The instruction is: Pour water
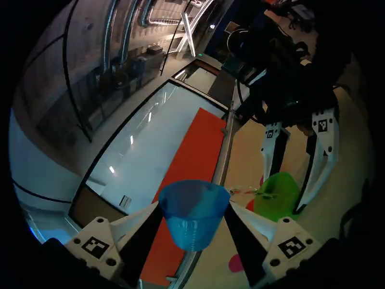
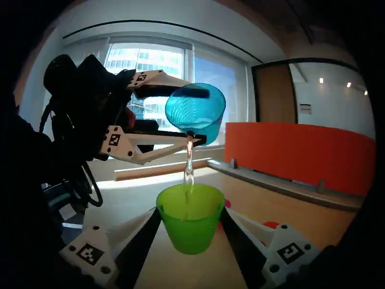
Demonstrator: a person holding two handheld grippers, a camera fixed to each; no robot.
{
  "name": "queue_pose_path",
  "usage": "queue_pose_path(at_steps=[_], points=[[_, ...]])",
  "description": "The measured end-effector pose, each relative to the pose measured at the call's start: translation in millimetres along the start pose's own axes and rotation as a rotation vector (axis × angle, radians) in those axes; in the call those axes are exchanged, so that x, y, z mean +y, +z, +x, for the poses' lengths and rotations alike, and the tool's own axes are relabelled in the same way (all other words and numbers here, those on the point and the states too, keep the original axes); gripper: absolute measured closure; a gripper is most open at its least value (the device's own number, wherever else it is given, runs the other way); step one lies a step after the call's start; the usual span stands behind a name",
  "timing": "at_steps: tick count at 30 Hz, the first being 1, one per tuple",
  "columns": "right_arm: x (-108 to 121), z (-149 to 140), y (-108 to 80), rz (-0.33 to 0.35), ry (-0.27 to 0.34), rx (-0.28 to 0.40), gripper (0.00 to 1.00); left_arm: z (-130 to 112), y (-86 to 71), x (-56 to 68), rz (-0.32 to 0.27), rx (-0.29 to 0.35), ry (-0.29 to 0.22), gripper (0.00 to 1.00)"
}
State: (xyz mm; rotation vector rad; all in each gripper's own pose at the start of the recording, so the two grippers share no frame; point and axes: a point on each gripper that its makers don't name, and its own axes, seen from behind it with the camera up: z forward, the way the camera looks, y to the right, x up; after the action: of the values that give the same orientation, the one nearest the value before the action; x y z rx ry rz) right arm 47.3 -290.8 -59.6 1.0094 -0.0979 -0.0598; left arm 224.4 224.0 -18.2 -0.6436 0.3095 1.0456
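In the left gripper view my left gripper [image 1: 194, 216] is shut on a translucent blue cup [image 1: 194, 212]. The right gripper view shows that blue cup [image 2: 196, 111] tipped on its side above a green cup [image 2: 191, 221], with a thin stream of water [image 2: 188, 166] falling from its rim into the green one. My right gripper [image 2: 190, 226] is shut on the green cup, which stands upright. From the left gripper view the green cup [image 1: 277, 195] sits between the fingers of the right gripper [image 1: 284, 195], below and right of the blue cup.
A pale wooden table [image 2: 269, 202] lies beneath both cups, with red dots on it [image 2: 272, 224]. An orange partition [image 2: 308, 151] runs along the table's far edge. Large windows [image 2: 144, 62] stand behind the left gripper. A dark sleeve and cables [image 2: 62, 144] fill the left side.
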Motion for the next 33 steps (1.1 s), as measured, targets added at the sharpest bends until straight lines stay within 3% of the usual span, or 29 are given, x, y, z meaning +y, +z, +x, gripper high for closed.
queue_pose_path(at_steps=[33], points=[[4,7,-4.5,-0.011,-0.025,0.003,0.12,11,-5.4,-10.5,0.036,0.001,0.135,0.15]])
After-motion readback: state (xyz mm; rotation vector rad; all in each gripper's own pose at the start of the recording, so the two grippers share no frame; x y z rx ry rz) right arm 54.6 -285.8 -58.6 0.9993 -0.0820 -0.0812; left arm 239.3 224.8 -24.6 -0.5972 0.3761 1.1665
